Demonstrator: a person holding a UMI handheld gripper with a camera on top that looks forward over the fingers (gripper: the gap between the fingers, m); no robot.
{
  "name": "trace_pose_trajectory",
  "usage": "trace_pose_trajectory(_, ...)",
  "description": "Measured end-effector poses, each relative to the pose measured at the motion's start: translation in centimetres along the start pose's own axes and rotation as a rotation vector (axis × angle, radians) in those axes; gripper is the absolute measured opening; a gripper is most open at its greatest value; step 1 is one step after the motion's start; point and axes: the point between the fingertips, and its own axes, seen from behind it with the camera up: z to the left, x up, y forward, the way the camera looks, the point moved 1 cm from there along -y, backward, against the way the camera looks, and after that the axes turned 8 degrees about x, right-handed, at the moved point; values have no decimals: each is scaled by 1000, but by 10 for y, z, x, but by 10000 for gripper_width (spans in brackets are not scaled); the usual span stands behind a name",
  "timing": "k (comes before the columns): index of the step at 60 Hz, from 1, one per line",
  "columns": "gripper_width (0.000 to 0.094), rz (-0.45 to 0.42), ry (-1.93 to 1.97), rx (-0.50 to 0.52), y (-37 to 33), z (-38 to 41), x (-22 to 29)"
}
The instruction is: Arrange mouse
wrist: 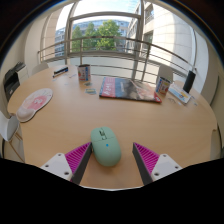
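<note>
A pale green computer mouse [105, 145] lies on the round wooden table [60, 125], between my two fingers and a little toward the left one. My gripper [111, 160] is open, with its pink pads [148, 158] at either side of the mouse. There is a gap between the right pad and the mouse, and the left pad stands close to it. The mouse rests on the table on its own.
A pink mouse mat [35, 101] lies at the table's left. A red and blue mat [128, 88] lies at the far side, with small boxes [84, 73] and other items near it. A railing and windows stand beyond.
</note>
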Motion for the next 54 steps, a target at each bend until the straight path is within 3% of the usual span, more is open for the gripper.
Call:
trace_pose_trajectory(9,736,-17,57,12,19,-10,16)
trace_pose_trajectory(16,506,-41,52,38,26,-6,22)
trace_pose_trajectory(30,394,-47,79,-22,25,-8,23)
trace_pose_trajectory(35,395,-63,85,-71,15,-12,37)
trace_pose_trajectory(46,394,-255,143,-192,-42,-9,153)
trace_pose_trajectory(54,394,-439,127,-187,-79,46,270)
